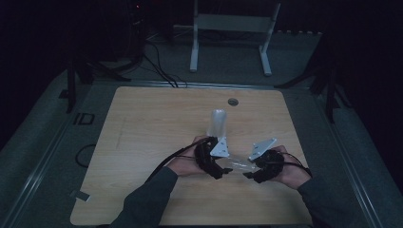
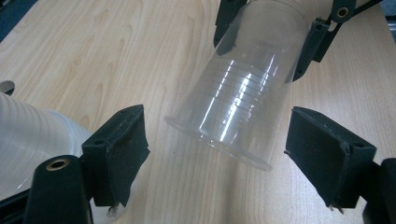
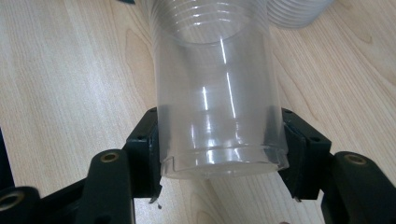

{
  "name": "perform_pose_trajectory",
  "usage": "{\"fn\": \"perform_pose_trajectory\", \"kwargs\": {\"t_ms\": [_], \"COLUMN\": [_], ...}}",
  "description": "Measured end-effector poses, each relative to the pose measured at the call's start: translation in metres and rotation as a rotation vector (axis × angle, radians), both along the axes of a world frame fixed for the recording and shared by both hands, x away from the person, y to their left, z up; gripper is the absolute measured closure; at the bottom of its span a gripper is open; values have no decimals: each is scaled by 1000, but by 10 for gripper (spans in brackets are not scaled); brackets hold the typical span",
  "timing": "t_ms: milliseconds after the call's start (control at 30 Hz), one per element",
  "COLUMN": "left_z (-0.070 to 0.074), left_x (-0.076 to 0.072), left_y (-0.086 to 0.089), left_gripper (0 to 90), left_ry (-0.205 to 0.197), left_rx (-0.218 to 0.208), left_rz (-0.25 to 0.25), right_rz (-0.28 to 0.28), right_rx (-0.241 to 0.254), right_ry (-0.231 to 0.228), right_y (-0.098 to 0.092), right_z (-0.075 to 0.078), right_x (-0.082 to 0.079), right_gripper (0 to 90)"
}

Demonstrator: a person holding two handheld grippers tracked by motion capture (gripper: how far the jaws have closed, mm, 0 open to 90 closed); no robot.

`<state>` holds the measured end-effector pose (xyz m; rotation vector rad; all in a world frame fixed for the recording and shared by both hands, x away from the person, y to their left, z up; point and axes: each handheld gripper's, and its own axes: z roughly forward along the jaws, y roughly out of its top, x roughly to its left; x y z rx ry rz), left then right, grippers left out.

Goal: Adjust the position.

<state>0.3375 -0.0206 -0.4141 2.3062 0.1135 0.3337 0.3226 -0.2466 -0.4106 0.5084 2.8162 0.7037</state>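
Lying tilted above the wooden desk (image 1: 142, 142), a clear plastic cup (image 3: 219, 93) is seen clamped near its base between the two black jaws of the right gripper (image 3: 219, 154); both pads are pressed against the cup's wall. In the high view the same cup (image 1: 237, 165) is found between the two hands, near the front middle of the desk, with the right gripper (image 1: 251, 175) at its right end.

The left gripper (image 2: 217, 158) is held with its jaws wide apart. The open mouth of the cup (image 2: 233, 112) is pointed toward the gap between them, but the pads are kept clear of its rim; no contact is observed. In the high view the left gripper (image 1: 221, 172) is placed just beside the cup's left end.

A stack of clear cups (image 1: 218, 123) is noted standing upright on the desk just behind the left hand (image 1: 185, 164); its ribbed side (image 2: 32, 149) is visible at the left edge of the left gripper view.
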Motion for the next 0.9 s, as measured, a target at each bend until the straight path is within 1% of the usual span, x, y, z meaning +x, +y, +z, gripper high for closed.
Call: {"fn": "perform_pose_trajectory", "kwargs": {"t_ms": [67, 100, 167, 433, 467, 567, 700, 800, 867, 900], "left_z": [0, 0, 0, 0, 0, 1, 2, 2, 2, 2], "left_x": [0, 1, 1, 2, 2, 3, 3, 4, 3, 3], "left_y": [0, 1, 2, 4, 5, 5, 6, 6, 6, 6], "left_gripper": [204, 211, 219, 236, 242, 248, 259, 259, 260, 259], "left_ry": [0, 3, 9, 13, 19, 23, 25, 38, 41, 39], "left_rx": [0, -11, -20, -31, -44, -52, -56, -64, -66, -63], "left_rz": [0, -1, -2, 9, 11, 19, 27, 20, 19, 18], "right_rz": [-4, -13, -23, -61, -66, -83, -102, -115, -120, -130], "right_rx": [5, 13, 22, 50, 53, 66, 86, 99, 106, 119], "right_ry": [-2, -4, -5, -14, -18, -22, -32, -41, -44, -50], "right_y": [-1, -3, -6, -15, -17, -20, -23, -26, -27, -29], "right_z": [-1, -1, -2, -5, -5, -5, -5, -5, -5, -5], "right_x": [0, -1, -1, -2, -2, -2, -3, -4, -4, -4], "right_gripper": [408, 409, 409, 409, 409, 409, 409, 409, 409, 409]}}
